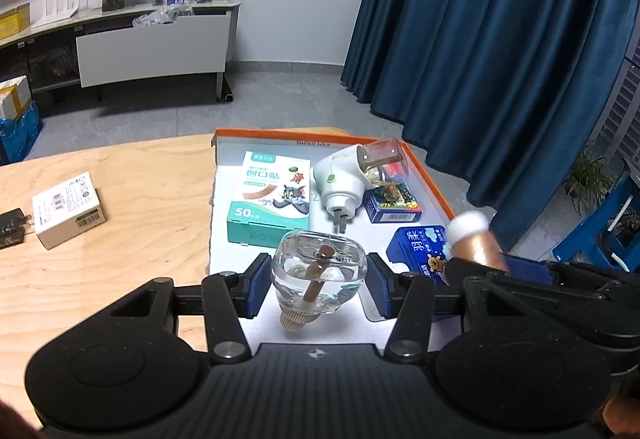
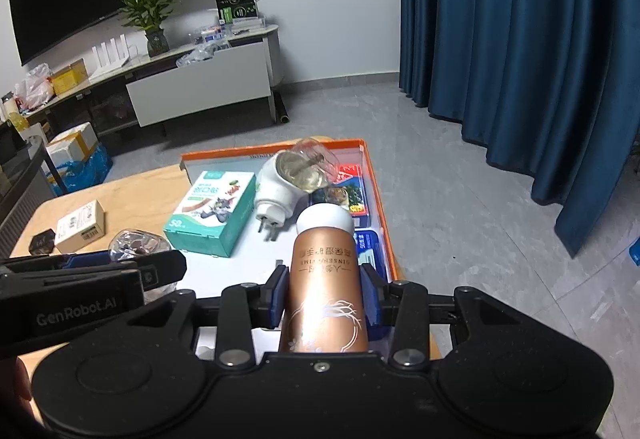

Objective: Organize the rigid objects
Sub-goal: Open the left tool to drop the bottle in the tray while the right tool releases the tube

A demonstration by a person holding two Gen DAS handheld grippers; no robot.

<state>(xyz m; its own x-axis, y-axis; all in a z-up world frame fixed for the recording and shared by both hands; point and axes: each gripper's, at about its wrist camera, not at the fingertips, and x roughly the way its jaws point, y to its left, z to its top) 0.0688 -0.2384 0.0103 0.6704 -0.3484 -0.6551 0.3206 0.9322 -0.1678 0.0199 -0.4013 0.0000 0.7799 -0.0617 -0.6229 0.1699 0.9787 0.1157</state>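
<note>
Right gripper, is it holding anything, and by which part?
Yes. The right gripper is shut on the copper bottle, pads on opposite sides of its lower body, white cap pointing away.

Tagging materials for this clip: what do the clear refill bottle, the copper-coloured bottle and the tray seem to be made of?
Clear refill bottle: glass or hard clear plastic; see-through, liquid and wick visible inside. Copper-coloured bottle: probably plastic with metallic finish; glossy highlight, white cap. Tray: looks like cardboard; thin orange walls, matte white floor.
</note>
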